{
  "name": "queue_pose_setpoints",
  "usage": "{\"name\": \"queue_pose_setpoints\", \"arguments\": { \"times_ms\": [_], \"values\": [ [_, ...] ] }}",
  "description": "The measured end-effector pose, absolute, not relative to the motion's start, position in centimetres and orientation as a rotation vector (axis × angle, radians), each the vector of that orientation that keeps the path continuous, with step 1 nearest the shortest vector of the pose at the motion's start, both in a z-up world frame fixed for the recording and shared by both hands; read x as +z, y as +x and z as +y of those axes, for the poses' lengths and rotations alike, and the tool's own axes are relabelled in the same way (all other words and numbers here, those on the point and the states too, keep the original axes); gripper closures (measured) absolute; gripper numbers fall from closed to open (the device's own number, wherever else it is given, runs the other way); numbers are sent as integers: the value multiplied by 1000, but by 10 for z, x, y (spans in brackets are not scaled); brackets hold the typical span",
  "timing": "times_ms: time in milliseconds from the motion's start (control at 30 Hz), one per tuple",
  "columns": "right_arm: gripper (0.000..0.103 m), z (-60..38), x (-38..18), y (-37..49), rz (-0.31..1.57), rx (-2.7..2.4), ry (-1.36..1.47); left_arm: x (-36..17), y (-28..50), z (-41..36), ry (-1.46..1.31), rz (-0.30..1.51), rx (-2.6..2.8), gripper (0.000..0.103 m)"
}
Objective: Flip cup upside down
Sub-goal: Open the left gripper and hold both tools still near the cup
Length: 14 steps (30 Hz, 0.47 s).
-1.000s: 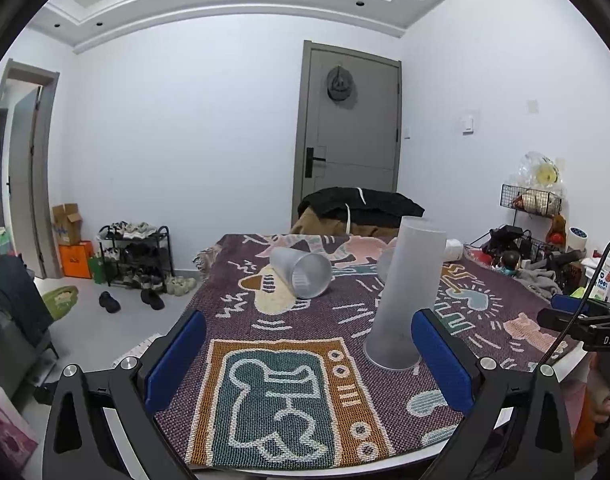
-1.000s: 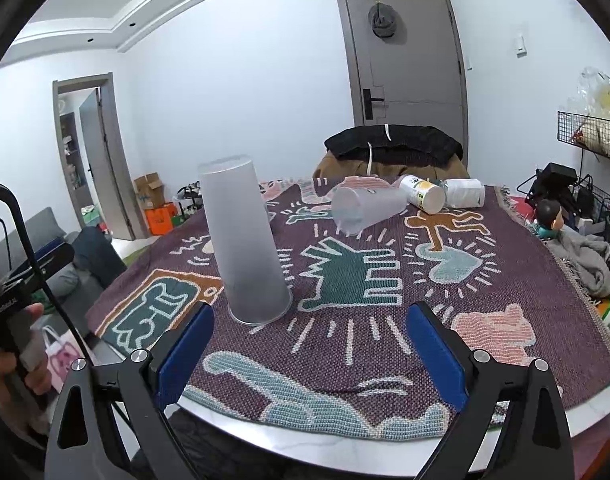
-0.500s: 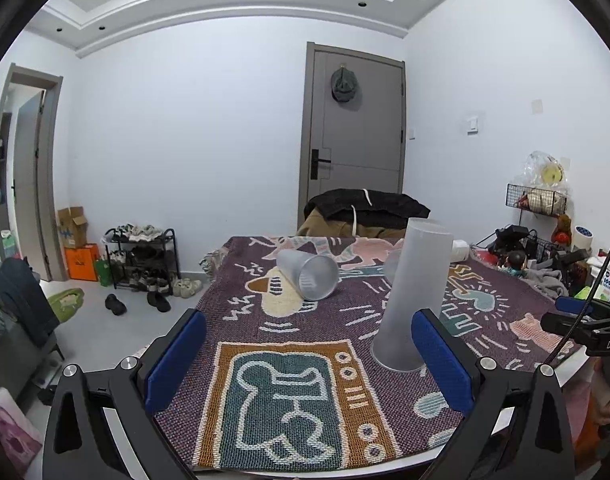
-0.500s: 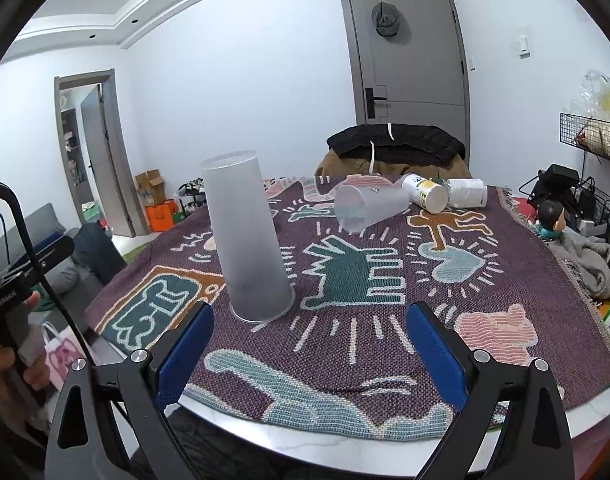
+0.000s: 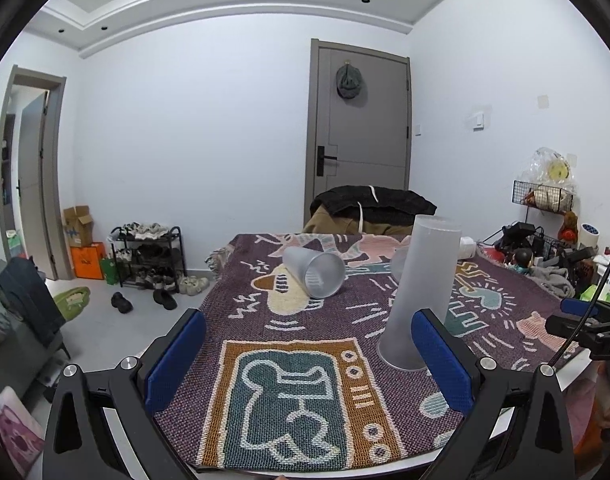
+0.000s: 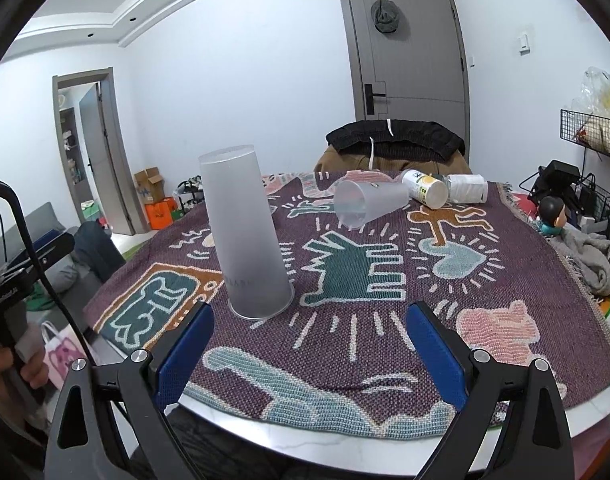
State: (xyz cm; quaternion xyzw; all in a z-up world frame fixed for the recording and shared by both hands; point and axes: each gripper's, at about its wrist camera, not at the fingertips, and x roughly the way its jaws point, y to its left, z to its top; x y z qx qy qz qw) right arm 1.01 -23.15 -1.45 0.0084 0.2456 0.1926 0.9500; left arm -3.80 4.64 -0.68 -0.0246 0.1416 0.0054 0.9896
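Both claws spread wide, nothing held. Left claw (image 5: 308,356) sits low at the counter (image 6: 345,446) edge; the tall frosted cup (image 5: 419,292) stands mouth-down just ahead, touching or nearly behind its right pad. From the right claw (image 6: 309,354) the same cup is ahead and to the left. A 2nd frosted cup (image 5: 313,273) lies on its side further ahead of the left claw, mouth toward it; seen from the right claw it's ahead, slightly right of centre, w/ two paper cups (image 6: 445,190) on their sides just behind.

Risks, as I judge: tall cup is narrow and top-heavy, so a pad clipping it while reaching past would topple it. Lying cup is round and could roll on the woven blanket (image 5: 297,392) if nudged before the pads close. Thin plastic may flex or slip under a hard squeeze.

Vs 1 s ago: left view has risen and tilted up a bit, more ceiling showing; the right claw's view is a touch closer. Cups haven't moved.
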Motion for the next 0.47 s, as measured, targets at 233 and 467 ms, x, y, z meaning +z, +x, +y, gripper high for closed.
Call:
{"name": "queue_pose_setpoints", "arguments": {
  "times_ms": [233, 467],
  "values": [
    [6, -231, -16, 10, 506, 391, 17, -8, -37, 48, -54, 286, 16, 0],
    [6, -229, -19, 11, 513, 394, 14, -9, -36, 48, -54, 295, 22, 0]
  ]
}}
